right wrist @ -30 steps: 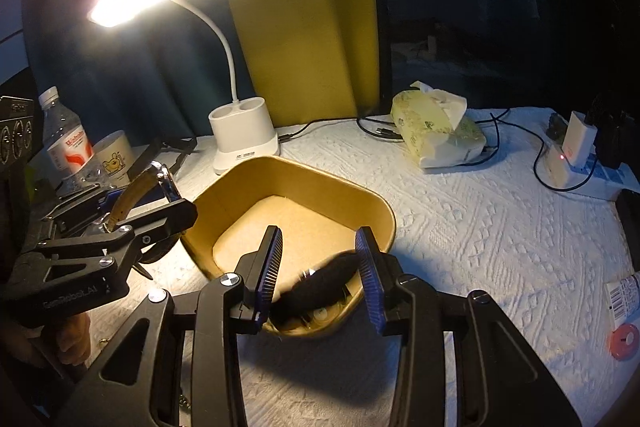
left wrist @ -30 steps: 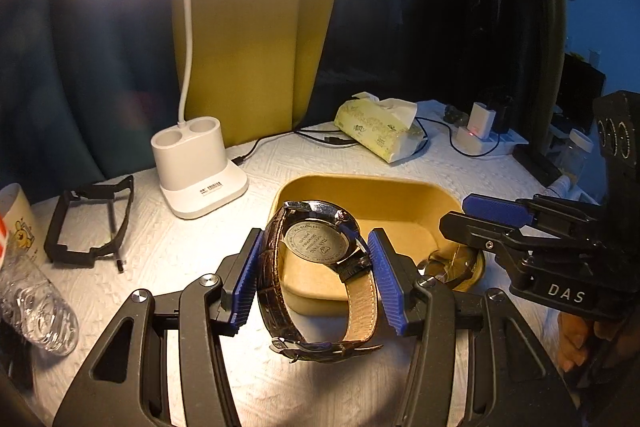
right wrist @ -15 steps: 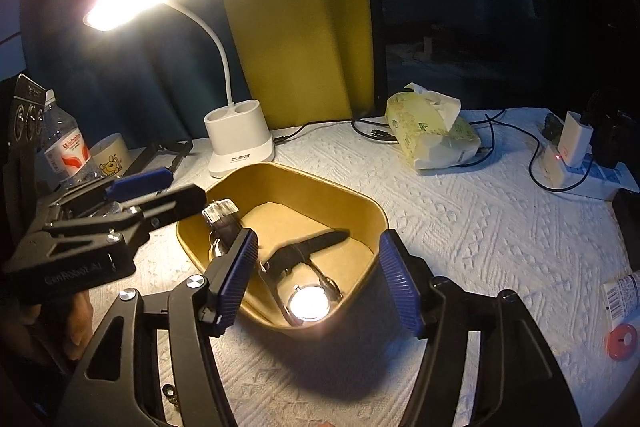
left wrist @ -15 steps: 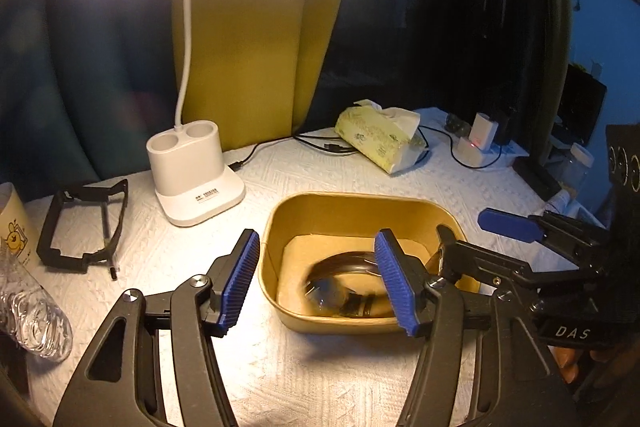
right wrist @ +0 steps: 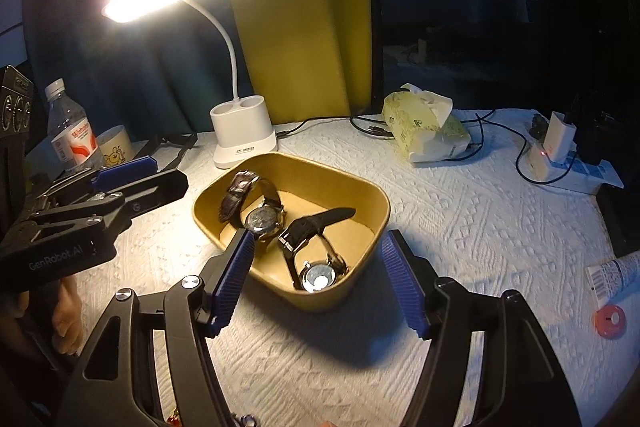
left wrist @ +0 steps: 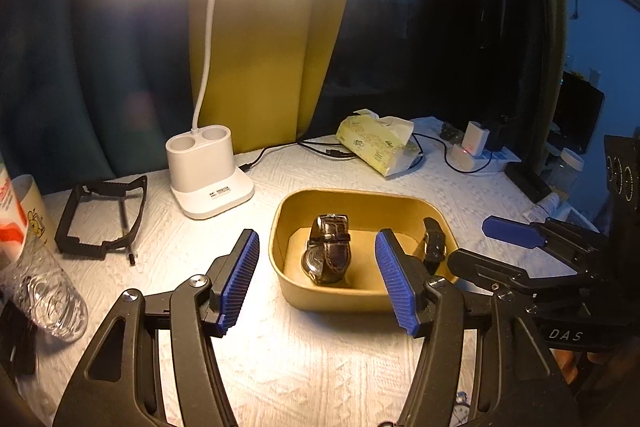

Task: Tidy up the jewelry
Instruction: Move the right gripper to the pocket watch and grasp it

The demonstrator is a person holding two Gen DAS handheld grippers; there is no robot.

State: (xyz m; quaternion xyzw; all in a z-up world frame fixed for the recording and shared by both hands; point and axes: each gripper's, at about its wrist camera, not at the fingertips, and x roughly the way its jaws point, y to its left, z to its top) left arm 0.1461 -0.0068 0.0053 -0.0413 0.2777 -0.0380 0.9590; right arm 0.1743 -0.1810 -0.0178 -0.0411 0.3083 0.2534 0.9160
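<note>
Surface (right wrist: pixel 460 227) first: a white textured cloth covers it, with the gold tray (right wrist: pixel 372 195) at the centre of both views and a white desk lamp (right wrist: pixel 244 139) at twelve o'clock from the tray. Both task things lie inside that tray: the brown-strap watch (right wrist: pixel 260 215) toward its nine o'clock side in the right wrist view, the black-strap watch (right wrist: pixel 316 251) toward its five o'clock side, case facing up and glinting.

Left gripper (left wrist: pixel 316 283) hangs over the tray's near rim; its jaws have just been opening and now stand wide with nothing between them. Right gripper (right wrist: pixel 316 279) likewise: jaws have just been opening, spread apart and empty, the tray's near rim between them.

Release looks done, so the step in hand is probably withdrawal: lift both pairs of jaws straight clear without snagging a strap or nudging the light tray.

Readable writing: "GenRobot.AI" on the left gripper's body, "DAS" on the right gripper's. The water bottle (right wrist: pixel 70 131) label at ten o'clock is too small to read.
</note>
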